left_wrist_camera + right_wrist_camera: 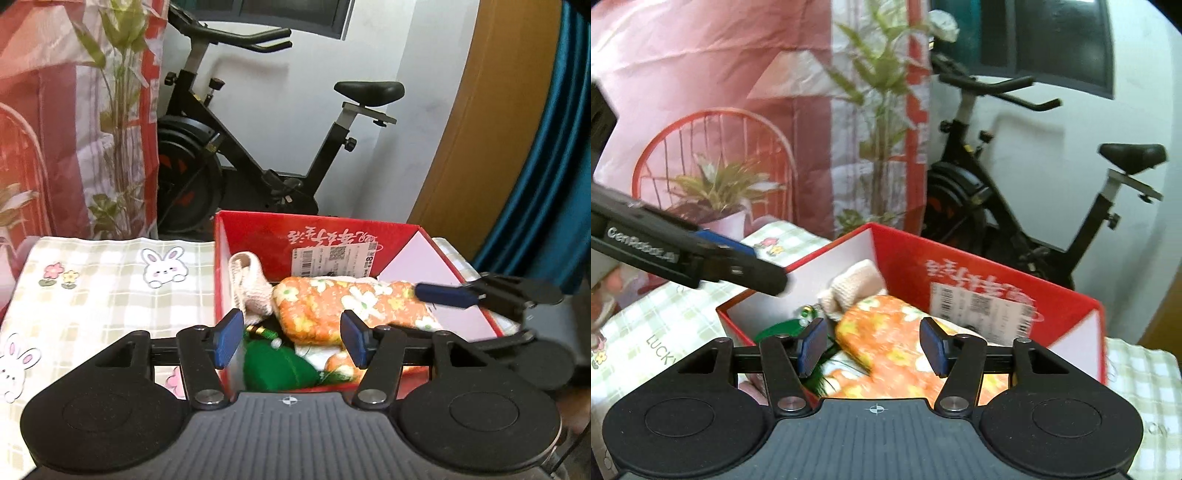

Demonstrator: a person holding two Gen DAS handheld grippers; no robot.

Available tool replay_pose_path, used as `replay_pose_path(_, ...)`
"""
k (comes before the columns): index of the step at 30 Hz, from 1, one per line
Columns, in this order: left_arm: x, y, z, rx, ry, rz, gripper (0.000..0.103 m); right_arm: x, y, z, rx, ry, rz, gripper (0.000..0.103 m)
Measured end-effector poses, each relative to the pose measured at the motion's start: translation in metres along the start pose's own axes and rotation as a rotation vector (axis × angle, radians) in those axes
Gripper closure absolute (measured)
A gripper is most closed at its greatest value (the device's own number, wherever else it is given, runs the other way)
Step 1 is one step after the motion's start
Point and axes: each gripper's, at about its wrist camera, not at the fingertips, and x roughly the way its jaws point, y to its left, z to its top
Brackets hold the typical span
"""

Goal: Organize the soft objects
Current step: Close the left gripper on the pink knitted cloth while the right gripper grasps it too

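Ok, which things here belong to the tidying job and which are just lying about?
Job:
orange flowered fabric pouch
cream knitted piece
green plush toy
red cardboard box

Lying about:
black exercise bike
bunny-print checked tablecloth
pink printed backdrop

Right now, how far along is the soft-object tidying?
Mostly done, it seems: the orange floral mitt, cream knit piece and green item lie inside the red box. Nothing is in hand; the left gripper and right gripper are open above it. No loose soft items show on the bunny tablecloth.
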Motion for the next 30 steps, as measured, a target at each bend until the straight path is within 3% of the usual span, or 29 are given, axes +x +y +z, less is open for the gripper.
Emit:
replay_pose_path(6,-0.024,0.010,-0.034,-0.017,-0.013,-0.036,0.042,-0.051,-0.019,-0.030,0.055,-0.057,-0.038,0.051)
replay_pose_path(12,-0.018,0.018,-0.072,-0.019,0.069,-0.044,0.043,-0.084,-0.031,-0.073,0.122,-0.058,-0.087,0.051)
replay_pose_path(20,0.021,0.031,-0.098,-0.120,0.126,-0.010,0.042,-0.067,-0.043,-0.131,0.232,0.064,-0.155,0.051)
replay_pose_path(25,0.047,0.029,-0.103,-0.160,0.158,0.045,0.042,-0.050,-0.050,-0.150,0.315,0.108,-0.196,0.049)
replay_pose_path(30,0.060,0.025,-0.107,-0.157,0.178,0.043,0.042,-0.031,-0.057,-0.160,0.368,0.152,-0.219,0.049)
